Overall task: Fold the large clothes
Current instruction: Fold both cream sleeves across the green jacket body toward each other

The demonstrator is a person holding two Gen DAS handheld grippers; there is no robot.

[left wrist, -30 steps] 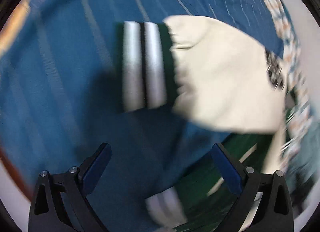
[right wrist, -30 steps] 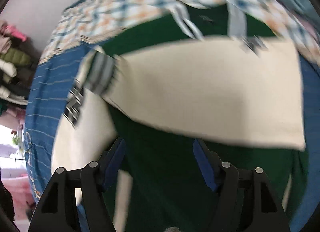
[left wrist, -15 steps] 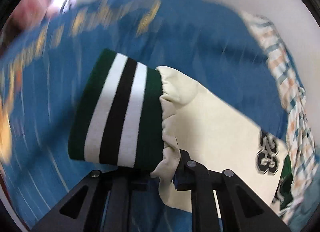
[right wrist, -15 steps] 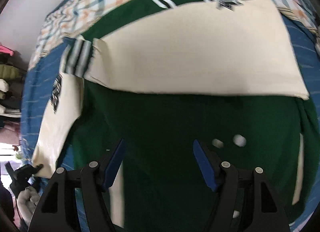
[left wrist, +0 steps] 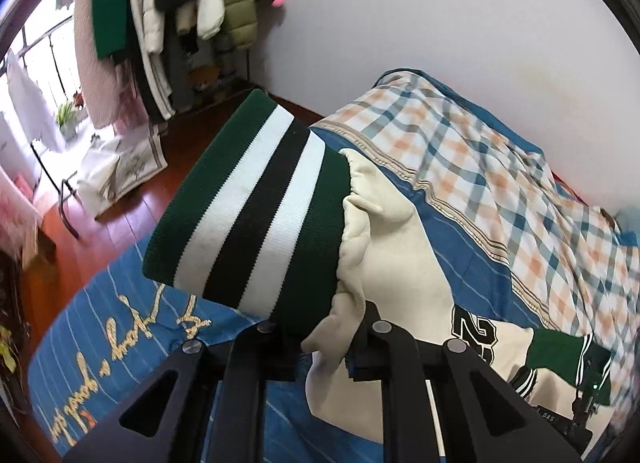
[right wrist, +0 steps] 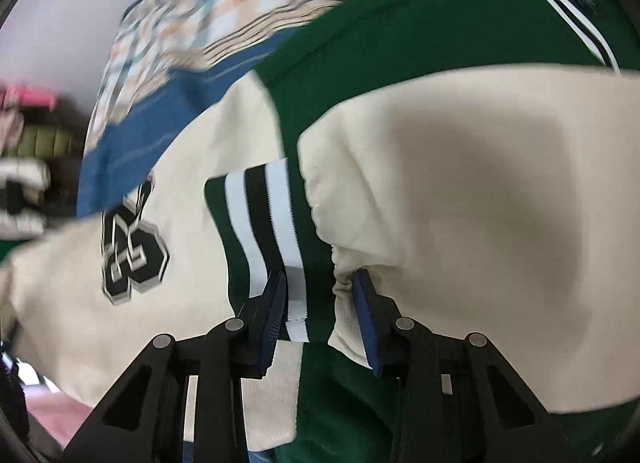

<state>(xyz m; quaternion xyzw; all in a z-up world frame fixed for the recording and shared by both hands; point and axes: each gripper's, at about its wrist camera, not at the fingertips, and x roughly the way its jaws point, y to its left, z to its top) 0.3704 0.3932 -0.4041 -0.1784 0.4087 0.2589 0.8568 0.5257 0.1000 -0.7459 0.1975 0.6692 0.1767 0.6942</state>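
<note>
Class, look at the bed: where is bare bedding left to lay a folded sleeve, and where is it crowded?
Free: the blue sheet with gold writing, between the floor edge and the cream sleeve in the left gripper. Also the checked quilt by the wall. Crowded: the green jacket, where the right gripper is closing around the other striped cuff.

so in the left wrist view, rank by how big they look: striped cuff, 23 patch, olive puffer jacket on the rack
1. striped cuff, though it sits nearest the camera
2. olive puffer jacket
3. 23 patch
The last two look close in size, and the jacket hangs farther off, so their order is unsure.
</note>
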